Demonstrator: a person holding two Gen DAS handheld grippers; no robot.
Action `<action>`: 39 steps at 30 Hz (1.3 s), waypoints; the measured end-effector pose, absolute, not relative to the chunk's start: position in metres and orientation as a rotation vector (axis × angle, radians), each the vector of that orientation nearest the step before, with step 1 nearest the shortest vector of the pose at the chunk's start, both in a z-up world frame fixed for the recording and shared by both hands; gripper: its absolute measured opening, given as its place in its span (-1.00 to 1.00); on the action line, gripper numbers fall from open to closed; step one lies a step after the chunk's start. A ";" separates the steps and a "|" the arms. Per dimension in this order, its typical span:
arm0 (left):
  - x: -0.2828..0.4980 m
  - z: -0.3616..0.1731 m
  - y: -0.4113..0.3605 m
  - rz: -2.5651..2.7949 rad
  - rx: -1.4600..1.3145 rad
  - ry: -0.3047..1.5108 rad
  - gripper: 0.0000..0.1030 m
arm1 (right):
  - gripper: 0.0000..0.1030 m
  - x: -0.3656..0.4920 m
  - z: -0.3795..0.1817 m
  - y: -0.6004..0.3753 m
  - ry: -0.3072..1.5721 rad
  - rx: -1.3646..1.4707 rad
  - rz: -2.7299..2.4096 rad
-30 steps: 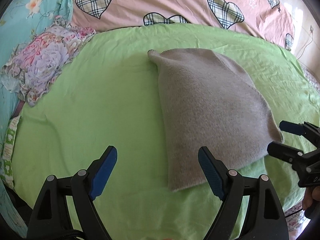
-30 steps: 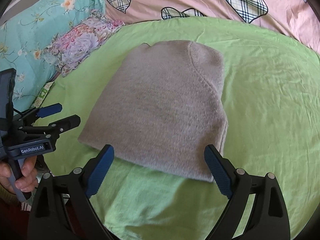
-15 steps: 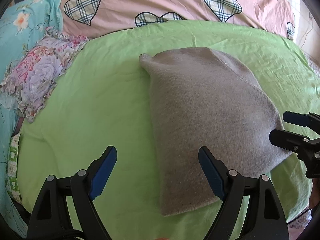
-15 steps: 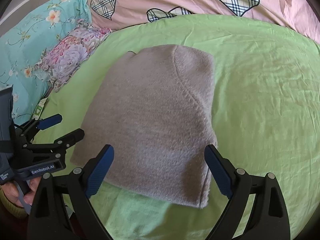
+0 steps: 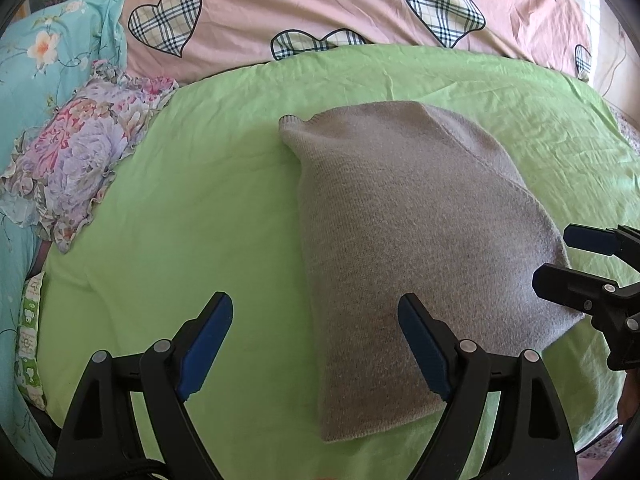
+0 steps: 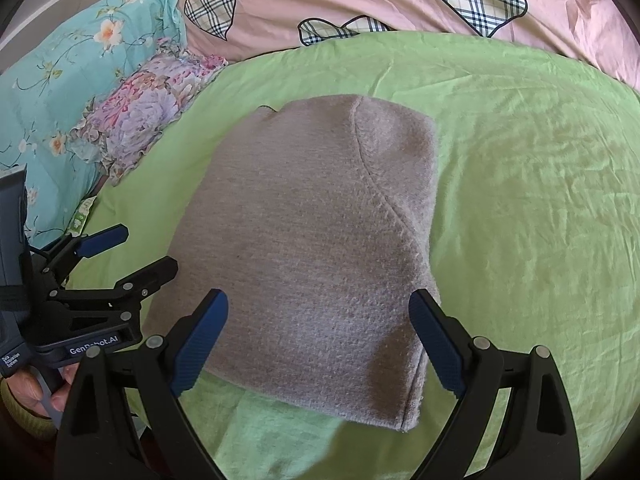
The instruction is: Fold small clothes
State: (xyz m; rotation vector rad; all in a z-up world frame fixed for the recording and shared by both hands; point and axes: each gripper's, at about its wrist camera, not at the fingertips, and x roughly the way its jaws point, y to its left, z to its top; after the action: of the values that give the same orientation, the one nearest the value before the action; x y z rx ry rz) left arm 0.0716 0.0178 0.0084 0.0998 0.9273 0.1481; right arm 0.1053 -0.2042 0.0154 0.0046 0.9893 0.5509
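A folded grey knit garment lies flat on the green sheet; it also shows in the right wrist view. My left gripper is open and empty, hovering over the garment's near left edge. It shows in the right wrist view at the left, beside the garment's left edge. My right gripper is open and empty, above the garment's near edge. It shows in the left wrist view at the right, by the garment's right corner.
A flowered frilled cushion and a turquoise floral pillow lie at the left. A pink quilt with plaid hearts runs along the back. The green sheet stretches to the right of the garment.
Both grippers have moved forward and lower toward the garment, which now looms larger. Both stay open. The garment has not moved.
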 end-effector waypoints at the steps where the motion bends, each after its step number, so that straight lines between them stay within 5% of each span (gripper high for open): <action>1: 0.072 0.008 0.018 0.149 0.100 0.927 0.65 | 0.79 0.105 0.015 -0.204 0.989 0.005 0.551; 39: 0.075 0.006 0.022 0.140 0.069 0.933 0.66 | 0.79 0.109 0.015 -0.201 0.988 0.009 0.558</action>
State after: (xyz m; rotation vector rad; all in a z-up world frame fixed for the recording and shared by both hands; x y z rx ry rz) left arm 0.0755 0.0223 0.0058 0.0693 0.9330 0.1400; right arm 0.1086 -0.2013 0.0146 0.0095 0.9882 0.5580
